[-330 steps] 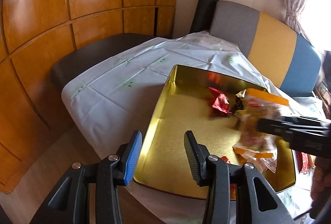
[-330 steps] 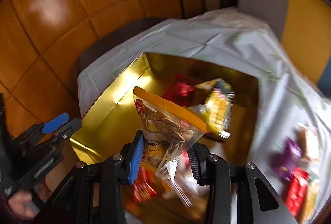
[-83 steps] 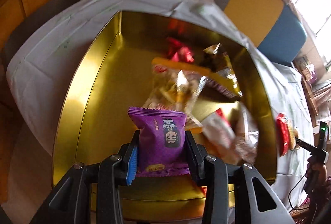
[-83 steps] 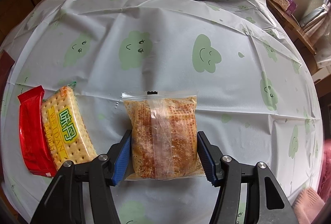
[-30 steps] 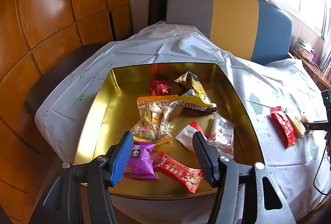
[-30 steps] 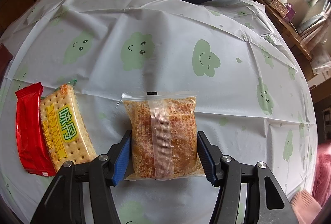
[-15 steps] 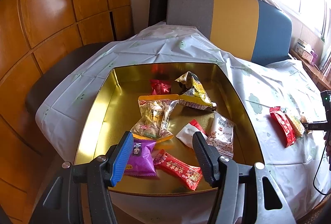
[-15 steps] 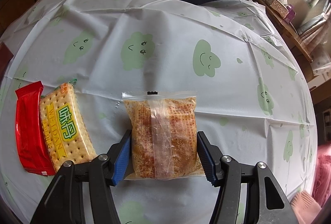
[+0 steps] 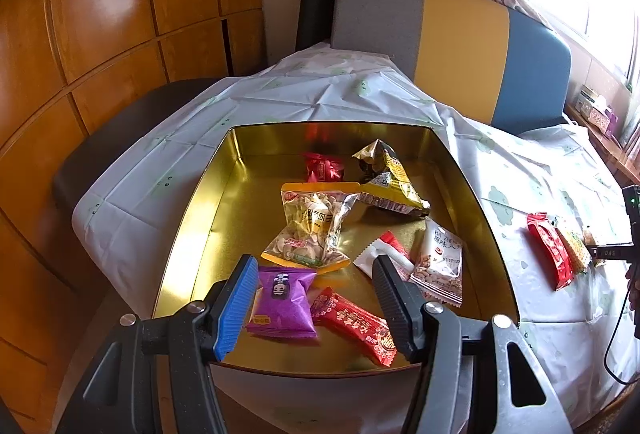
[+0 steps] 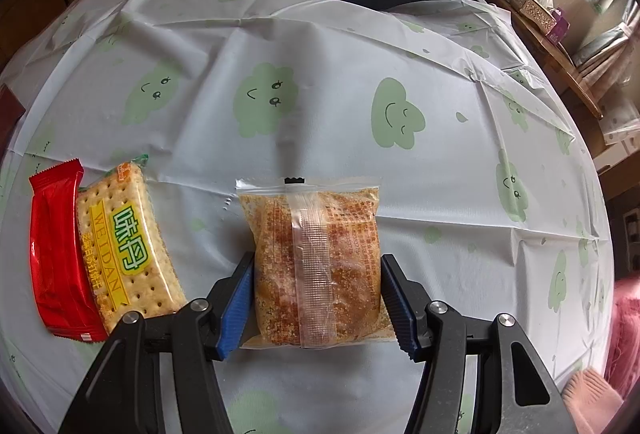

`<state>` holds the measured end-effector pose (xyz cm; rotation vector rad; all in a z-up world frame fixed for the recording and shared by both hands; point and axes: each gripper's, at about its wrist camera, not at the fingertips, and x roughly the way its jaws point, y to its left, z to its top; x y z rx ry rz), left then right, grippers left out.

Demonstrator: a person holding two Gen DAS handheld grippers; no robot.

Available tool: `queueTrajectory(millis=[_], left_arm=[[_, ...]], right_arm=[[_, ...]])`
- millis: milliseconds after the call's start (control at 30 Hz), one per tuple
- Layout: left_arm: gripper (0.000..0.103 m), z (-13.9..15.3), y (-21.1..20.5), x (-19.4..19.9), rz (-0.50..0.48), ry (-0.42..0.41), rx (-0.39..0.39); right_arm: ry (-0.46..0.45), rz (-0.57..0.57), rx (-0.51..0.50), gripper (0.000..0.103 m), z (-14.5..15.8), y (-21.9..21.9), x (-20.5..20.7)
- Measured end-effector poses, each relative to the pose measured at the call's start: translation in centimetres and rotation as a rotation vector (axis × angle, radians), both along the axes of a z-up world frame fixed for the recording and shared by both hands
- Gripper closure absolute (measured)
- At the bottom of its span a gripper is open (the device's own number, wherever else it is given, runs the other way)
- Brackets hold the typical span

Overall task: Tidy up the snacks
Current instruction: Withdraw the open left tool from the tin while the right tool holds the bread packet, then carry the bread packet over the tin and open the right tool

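Now, your left gripper [image 9: 312, 298] spread and empty above the gold tin [image 9: 192, 201], purple packet [image 9: 282, 300] dropped inside since earlier, your right gripper [image 10: 316, 298] flanking the crumb cake bag [image 10: 316, 262], grip unclear, cracker pack [image 10: 128, 242] at nine o'clock.

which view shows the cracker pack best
The right wrist view: the cracker pack lies close and flat on the tablecloth beside the red packet, its label readable. In the left wrist view it is only a small sliver at the far right, partly behind the red packet.
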<state>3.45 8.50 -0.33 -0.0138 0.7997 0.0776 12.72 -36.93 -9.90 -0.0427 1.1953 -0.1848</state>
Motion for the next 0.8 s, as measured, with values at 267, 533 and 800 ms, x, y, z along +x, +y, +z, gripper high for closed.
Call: queueTrajectory(millis=[267,533,800], left_arm=[[0.043,0.2,0.8,-0.1,0.018,-0.01,-0.008],[0.043,0.5,1.7,-0.2,0.039,-0.026,-0.016],[0.043,0.9,2.5,-0.7,0.063,-0.052,-0.014]], right_arm=[[-0.028,-0.01,0.002,0.043,1.0,0.5,-0.3],[-0.124,0.02,0.074,0.043,5.2,2.5,-0.8],[-0.207,0.246,0.201,0.043,9.8,12.7,-1.0]])
